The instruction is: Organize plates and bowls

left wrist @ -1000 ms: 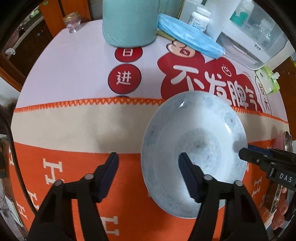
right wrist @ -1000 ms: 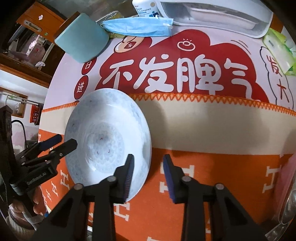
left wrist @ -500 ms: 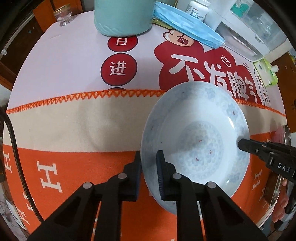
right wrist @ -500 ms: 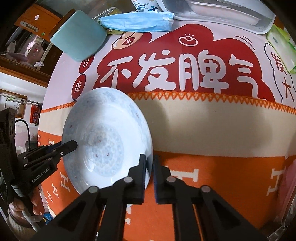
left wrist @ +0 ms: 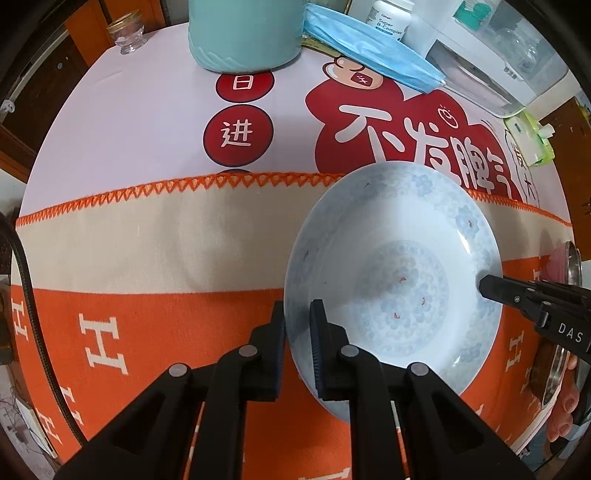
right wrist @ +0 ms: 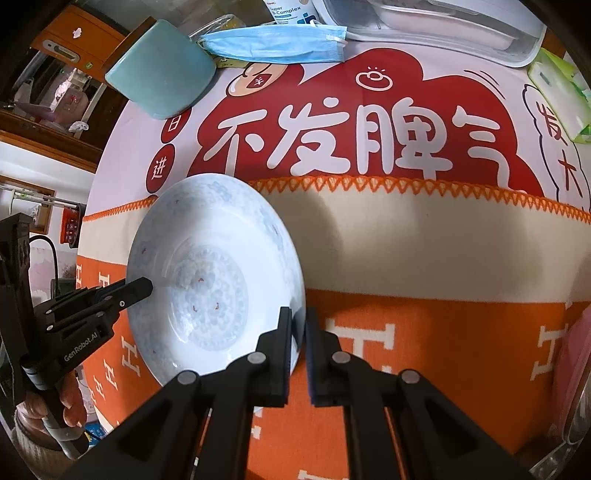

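Two grippers, left gripper and right gripper, pinching plate rim

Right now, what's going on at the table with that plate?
A person is handling one pale blue patterned plate with both grippers. The left gripper is shut on its left rim, and the right gripper is shut on the opposite rim. The plate sits over the orange and beige cloth; whether it is lifted or resting cannot be told.

Open cloth left of plate; teal container, mask behind
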Demonstrator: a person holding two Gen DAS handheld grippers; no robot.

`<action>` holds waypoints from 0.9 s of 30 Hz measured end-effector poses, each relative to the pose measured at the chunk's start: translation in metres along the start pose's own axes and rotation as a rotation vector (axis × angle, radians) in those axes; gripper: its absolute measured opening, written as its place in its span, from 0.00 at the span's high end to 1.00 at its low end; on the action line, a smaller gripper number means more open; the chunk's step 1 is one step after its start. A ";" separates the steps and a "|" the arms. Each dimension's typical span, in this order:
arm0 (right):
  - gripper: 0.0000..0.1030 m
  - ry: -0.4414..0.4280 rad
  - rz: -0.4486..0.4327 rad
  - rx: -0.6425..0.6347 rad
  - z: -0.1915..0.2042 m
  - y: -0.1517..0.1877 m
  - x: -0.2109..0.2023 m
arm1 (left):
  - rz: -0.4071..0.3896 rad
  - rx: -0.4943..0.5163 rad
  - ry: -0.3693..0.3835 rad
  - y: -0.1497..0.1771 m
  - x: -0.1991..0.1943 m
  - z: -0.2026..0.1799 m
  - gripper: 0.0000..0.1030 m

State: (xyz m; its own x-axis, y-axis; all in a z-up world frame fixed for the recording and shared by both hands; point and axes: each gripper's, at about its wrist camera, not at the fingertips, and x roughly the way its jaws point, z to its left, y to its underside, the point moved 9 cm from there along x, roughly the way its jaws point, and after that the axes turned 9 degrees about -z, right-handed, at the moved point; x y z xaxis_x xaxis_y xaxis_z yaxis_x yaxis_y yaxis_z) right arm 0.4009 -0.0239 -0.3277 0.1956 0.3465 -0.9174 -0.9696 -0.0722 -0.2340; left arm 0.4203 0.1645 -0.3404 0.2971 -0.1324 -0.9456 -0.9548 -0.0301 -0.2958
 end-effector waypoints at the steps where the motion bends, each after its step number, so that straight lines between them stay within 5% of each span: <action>1: 0.94 0.000 0.001 0.001 0.000 0.001 -0.001 | 0.000 -0.001 0.000 0.001 -0.001 0.000 0.90; 27: 0.94 0.009 -0.025 -0.002 0.023 0.050 -0.069 | -0.021 0.003 -0.012 0.051 -0.086 -0.007 0.91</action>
State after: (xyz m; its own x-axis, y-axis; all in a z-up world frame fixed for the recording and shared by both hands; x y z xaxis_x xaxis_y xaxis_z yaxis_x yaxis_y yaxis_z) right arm 0.3360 -0.0299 -0.2688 0.2208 0.3396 -0.9143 -0.9642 -0.0654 -0.2571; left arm 0.3458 0.1671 -0.2731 0.3175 -0.1203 -0.9406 -0.9482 -0.0302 -0.3162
